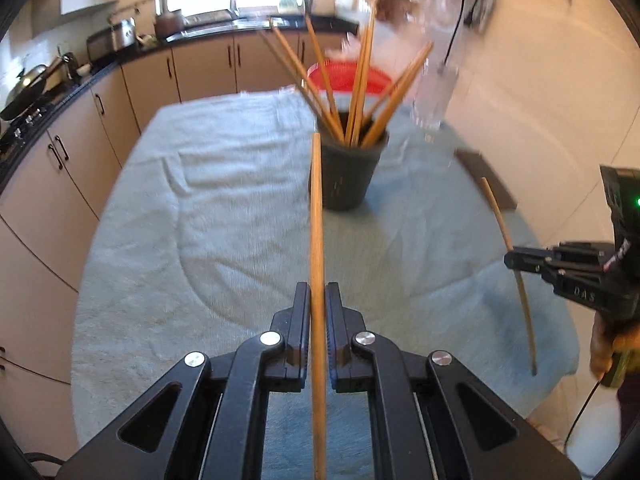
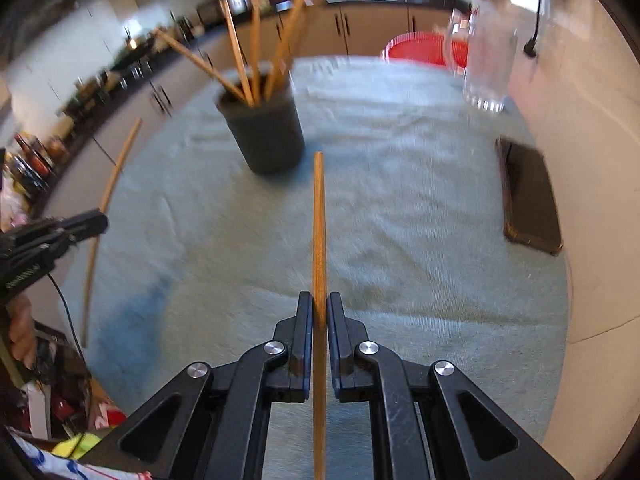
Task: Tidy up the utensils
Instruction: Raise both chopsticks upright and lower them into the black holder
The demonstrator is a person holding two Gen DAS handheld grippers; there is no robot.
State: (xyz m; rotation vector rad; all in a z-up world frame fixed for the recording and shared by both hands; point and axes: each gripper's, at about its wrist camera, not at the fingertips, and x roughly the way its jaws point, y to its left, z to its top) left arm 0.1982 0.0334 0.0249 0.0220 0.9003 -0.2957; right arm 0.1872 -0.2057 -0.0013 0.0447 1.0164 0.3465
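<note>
Two chopsticks are up in the air, one in each gripper. The left gripper [image 1: 318, 308] is squeezed tight on the left chopstick [image 1: 316, 216], and the right gripper [image 2: 319, 316] is squeezed tight on the right chopstick [image 2: 319, 224]. Each stick sits between the fingers and points straight ahead, toward 12 o'clock.

The dark cup [image 1: 347, 168] stands on the blue cloth [image 1: 200, 208] with a bunch of chopsticks [image 1: 356, 88] already poking out of it. From the left gripper the cup sits at about 12 o'clock, just a bit to 1 o'clock, and the stick's tip is near its rim. From the right gripper the cup is more toward 11 o'clock, and that stick's tip reaches only to the cup's bottom.

I think the left hand is better lined up with the cup. Its stick would need to tip up and go in end first.

A glass jug [image 2: 486, 60], a red basket [image 2: 424, 48] and a dark flat case [image 2: 528, 196] are on the far and right side.
</note>
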